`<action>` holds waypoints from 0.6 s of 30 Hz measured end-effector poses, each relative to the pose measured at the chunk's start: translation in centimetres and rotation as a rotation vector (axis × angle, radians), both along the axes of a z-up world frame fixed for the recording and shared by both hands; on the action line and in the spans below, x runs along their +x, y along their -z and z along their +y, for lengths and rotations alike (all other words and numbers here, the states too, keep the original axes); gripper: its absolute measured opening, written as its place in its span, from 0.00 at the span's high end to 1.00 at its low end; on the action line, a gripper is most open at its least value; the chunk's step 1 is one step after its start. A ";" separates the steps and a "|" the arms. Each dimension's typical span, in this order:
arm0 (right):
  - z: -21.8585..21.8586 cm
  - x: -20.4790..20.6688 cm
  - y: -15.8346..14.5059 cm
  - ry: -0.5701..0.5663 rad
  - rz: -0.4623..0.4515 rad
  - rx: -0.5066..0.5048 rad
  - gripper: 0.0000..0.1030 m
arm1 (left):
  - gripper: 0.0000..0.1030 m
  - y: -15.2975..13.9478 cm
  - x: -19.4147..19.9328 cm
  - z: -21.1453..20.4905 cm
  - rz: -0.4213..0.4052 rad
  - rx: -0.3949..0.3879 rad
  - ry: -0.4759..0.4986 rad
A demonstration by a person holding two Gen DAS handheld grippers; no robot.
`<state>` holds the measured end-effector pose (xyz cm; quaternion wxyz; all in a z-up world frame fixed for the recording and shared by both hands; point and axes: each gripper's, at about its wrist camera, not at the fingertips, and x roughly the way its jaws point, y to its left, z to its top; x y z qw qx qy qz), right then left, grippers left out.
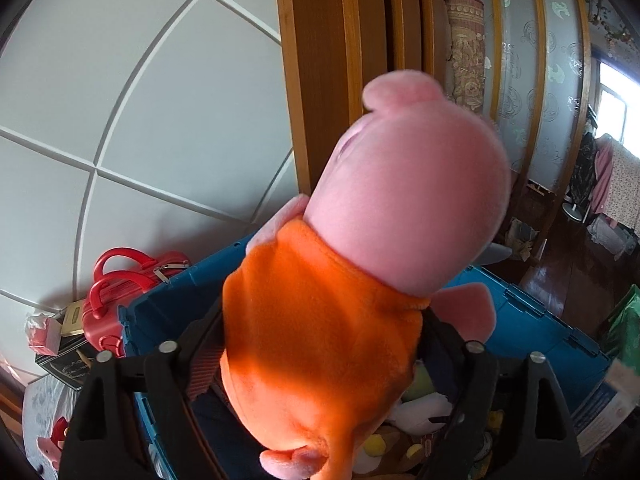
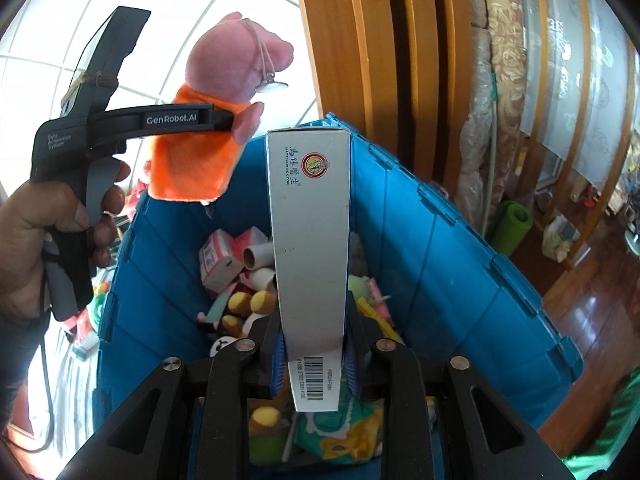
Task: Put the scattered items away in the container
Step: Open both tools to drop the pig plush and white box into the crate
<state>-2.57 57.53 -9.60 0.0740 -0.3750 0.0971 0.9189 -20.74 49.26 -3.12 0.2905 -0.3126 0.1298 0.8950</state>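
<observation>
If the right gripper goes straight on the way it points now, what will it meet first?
Probably the loose items in the blue crate. The right gripper points down into it with the white box between its fingers, so the box would likely touch the pile first. Depth is unclear.

— From here, can you see what the pig plush (image 1: 340,280) hides?

— Most of the blue crate's (image 1: 532,320) inside. Its orange body covers the middle, and its legs run off the near edge.

— And the left gripper's (image 1: 320,364) pads?

— Hidden behind the plush; I can't tell whether they touch it.

— The white box (image 2: 312,240) on the right?

— Its near end sits between the right gripper's (image 2: 314,364) fingers. Whether they press it, I can't tell. The small print beside the barcode is too fine to read.

— The toys beneath?

— Half buried, partly covered by the box; some I can't name.
</observation>
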 end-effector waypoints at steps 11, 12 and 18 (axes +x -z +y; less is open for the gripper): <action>-0.6 0.0 -0.8 -0.002 0.048 -0.006 0.00 | 0.00 -2.0 0.8 -5.1 0.032 0.035 -0.054; -0.9 0.2 -1.1 -0.002 0.056 -0.009 0.00 | 0.00 -2.3 1.1 -5.7 0.035 0.038 -0.063; -3.3 0.6 -2.9 -0.015 0.088 -0.006 0.00 | 0.00 -3.4 2.3 -10.5 0.046 0.035 -0.136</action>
